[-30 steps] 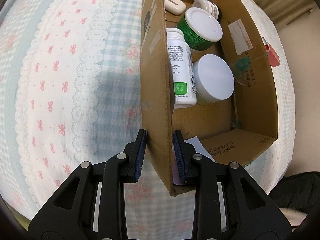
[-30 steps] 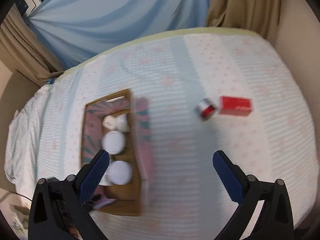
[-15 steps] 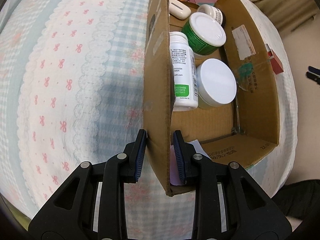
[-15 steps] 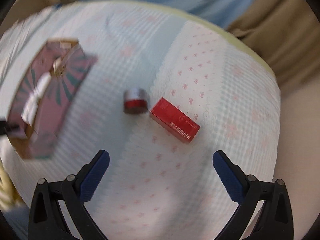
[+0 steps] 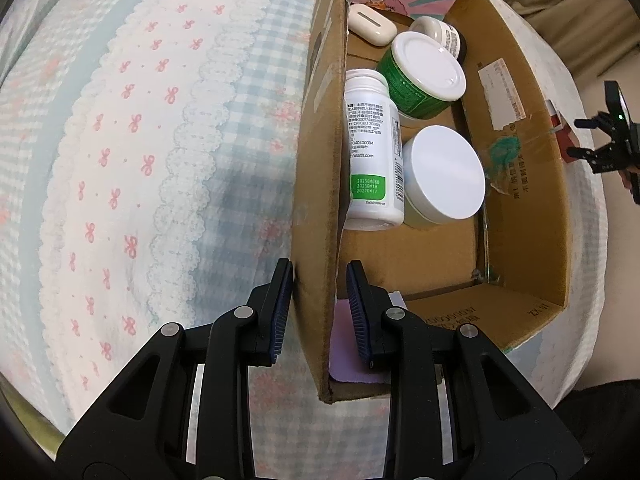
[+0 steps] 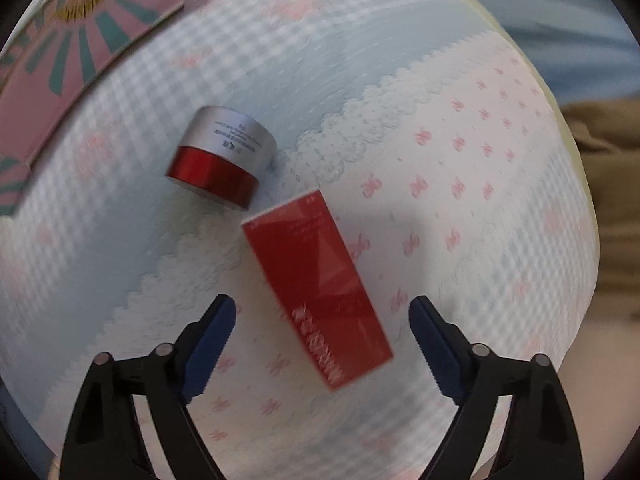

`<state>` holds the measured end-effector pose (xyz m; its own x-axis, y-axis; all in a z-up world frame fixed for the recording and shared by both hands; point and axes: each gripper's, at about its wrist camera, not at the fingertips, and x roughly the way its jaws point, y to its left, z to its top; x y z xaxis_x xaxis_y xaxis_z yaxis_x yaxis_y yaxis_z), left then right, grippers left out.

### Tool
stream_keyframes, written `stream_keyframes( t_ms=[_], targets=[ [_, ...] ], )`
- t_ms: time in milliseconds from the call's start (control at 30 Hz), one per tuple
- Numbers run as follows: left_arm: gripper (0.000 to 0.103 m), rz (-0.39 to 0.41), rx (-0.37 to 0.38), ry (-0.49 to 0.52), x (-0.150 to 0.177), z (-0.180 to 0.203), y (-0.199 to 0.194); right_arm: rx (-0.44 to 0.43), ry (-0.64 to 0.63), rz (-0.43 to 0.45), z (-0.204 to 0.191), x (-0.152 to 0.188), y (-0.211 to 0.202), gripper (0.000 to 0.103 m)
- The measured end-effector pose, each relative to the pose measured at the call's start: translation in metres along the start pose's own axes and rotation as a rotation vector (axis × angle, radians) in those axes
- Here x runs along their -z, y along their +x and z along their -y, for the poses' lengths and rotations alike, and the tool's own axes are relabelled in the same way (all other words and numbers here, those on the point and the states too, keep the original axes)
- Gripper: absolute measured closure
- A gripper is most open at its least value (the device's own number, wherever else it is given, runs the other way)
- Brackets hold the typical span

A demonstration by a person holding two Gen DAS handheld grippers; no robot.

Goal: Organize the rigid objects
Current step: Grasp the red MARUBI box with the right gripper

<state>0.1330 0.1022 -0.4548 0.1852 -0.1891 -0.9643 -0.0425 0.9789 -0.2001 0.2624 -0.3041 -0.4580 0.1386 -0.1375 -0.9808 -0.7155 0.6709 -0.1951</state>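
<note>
Two things are left on the bed: a red box [image 6: 316, 300] and a small jar [image 6: 222, 156]. A second ago the right gripper [image 6: 322, 320] was far off; now it hangs wide open over the red box. The left gripper [image 5: 320, 312] still pinches the cardboard box [image 5: 316, 208] wall.

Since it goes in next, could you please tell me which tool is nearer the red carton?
Right. The right tool hangs open just over the red carton; the left tool straddles the cardboard box wall, far off.
</note>
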Motion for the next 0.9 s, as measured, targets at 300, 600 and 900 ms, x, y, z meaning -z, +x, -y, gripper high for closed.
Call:
stream_keyframes(
  t_ms=[300,600,900],
  targets=[
    [0.078,0.0,0.0,-0.011,0.001,0.005,0.001,0.004,-0.124,-0.065,-0.004,-0.008,0.024,0.055],
    [0.078,0.0,0.006,-0.013,0.001,0.002,0.0,-0.025,-0.088,-0.068,0.001,-0.007,0.018,0.06],
    [0.078,-0.01,0.013,0.002,-0.004,-0.005,-0.003,-0.088,0.133,-0.055,0.024,-0.005,-0.003,0.062]
  ],
)
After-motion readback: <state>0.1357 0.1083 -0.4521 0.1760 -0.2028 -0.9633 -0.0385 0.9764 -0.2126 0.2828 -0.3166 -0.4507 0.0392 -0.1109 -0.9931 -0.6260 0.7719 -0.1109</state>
